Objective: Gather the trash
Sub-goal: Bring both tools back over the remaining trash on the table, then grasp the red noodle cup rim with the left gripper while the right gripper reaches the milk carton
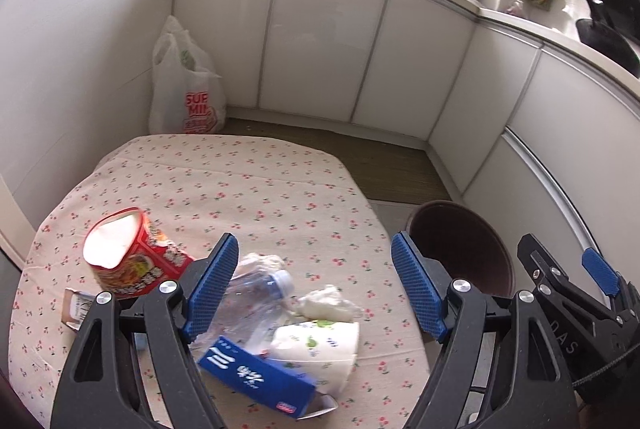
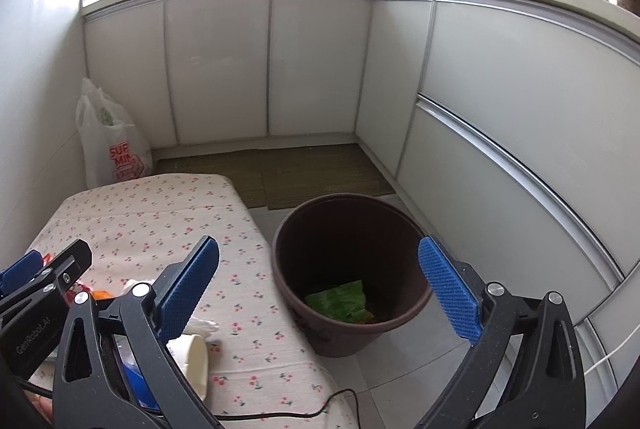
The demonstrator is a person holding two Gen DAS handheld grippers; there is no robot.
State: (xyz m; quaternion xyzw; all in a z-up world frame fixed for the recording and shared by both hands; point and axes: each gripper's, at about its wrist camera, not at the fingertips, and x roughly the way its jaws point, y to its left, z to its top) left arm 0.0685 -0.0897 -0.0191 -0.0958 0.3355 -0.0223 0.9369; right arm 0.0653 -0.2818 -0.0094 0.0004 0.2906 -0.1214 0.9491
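Trash lies on the flower-print table (image 1: 240, 181): a red noodle cup (image 1: 120, 253), a crushed clear bottle (image 1: 256, 293), a crumpled tissue (image 1: 328, 303), a tipped white paper cup (image 1: 320, 345) and a blue carton (image 1: 256, 377). My left gripper (image 1: 316, 269) hangs open above the bottle and tissue, holding nothing. In the right wrist view my right gripper (image 2: 320, 269) stands open over the brown bin (image 2: 348, 237), which holds a green wrapper (image 2: 340, 301). Each gripper shows at the edge of the other's view: the right gripper (image 1: 564, 261) and the left gripper (image 2: 40, 269).
A small brown packet (image 1: 76, 309) lies by the noodle cup. A white shopping bag (image 1: 184, 89) stands on the floor in the far corner. White cabinets (image 2: 312, 69) wall in the floor and the mat (image 2: 280, 173). A black cable (image 2: 312, 409) crosses the table's near edge.
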